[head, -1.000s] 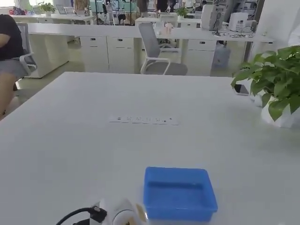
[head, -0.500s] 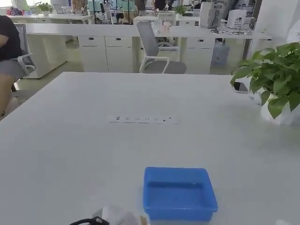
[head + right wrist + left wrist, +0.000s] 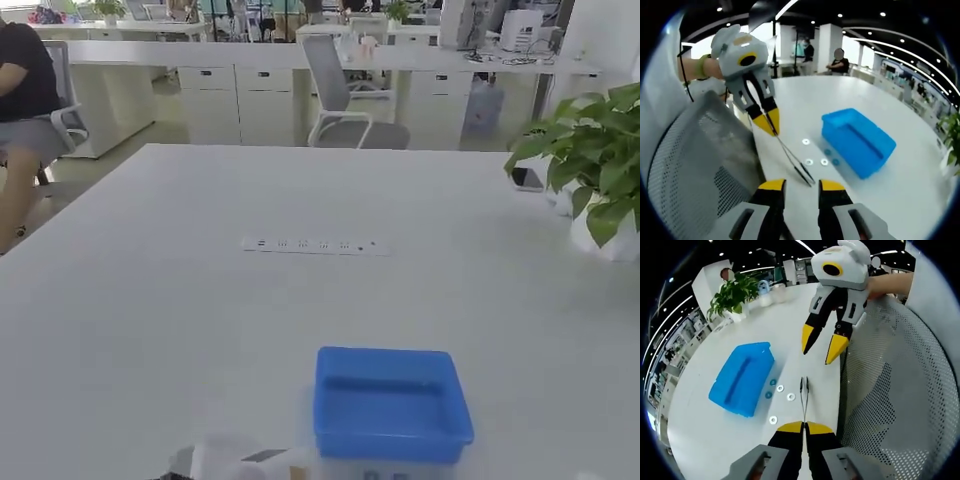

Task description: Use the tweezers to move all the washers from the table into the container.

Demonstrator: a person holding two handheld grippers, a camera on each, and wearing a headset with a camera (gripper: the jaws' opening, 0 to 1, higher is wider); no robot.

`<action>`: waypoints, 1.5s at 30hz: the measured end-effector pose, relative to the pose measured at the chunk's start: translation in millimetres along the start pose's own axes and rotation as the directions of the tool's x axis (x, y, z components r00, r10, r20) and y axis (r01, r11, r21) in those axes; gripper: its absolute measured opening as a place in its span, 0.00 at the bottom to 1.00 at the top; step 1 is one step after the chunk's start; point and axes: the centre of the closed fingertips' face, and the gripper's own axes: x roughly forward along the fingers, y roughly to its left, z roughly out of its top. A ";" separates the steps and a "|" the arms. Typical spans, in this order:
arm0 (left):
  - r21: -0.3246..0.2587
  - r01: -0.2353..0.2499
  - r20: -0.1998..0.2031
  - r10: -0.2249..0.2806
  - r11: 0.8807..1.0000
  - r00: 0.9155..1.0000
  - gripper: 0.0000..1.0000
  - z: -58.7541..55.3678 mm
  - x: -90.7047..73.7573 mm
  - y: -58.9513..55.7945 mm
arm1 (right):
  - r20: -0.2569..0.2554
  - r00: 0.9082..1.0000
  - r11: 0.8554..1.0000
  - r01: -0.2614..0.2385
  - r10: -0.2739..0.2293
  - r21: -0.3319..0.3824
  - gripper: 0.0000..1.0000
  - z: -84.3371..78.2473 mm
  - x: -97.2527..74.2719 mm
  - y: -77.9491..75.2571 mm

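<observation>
Vs 1 s ago, head view: a tool's white casing [image 3: 235, 462] and its black cable stood clear at the bottom edge, left of the container [image 3: 392, 400]. Now just a sliver of casing shows and the cable's gone. The pic has shifted a bit too, so part of that is head motion, but the container sits approx where it was, so I'd say the tool has sunk back toward the person.

L tool [image 3: 803, 426]: jaws together, clamped on the tweezers [image 3: 803, 395], which stick out fwd over the bench [image 3: 790, 315]. Tweezer tips hang above the bench, no washer in them that I can make out.

R tool [image 3: 802, 186]: jaws apart, nothing btwn them, held off the bench edge by a mesh chair back [image 3: 695, 160].

Washers [image 3: 791, 397]: approx five, some silver, some blue, loose on the bench just beside the container's long side, btwn it and the near edge. Container looks empty in head view, though it's blurry.

Meaning for task: prob at the start, no washer moved yet. Tweezers are in hand and aimed roughly at the washers, so next is prob lowering the tips onto the nearest silver one. Flat thin rings, so the pinch may slip.
</observation>
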 end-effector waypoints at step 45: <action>0.174 -0.036 0.028 0.031 0.984 0.999 0.00 59.6 -29.3 -0.1 | -0.042 0.998 0.973 -0.057 0.049 -0.222 0.07 27.1 51.1 12.5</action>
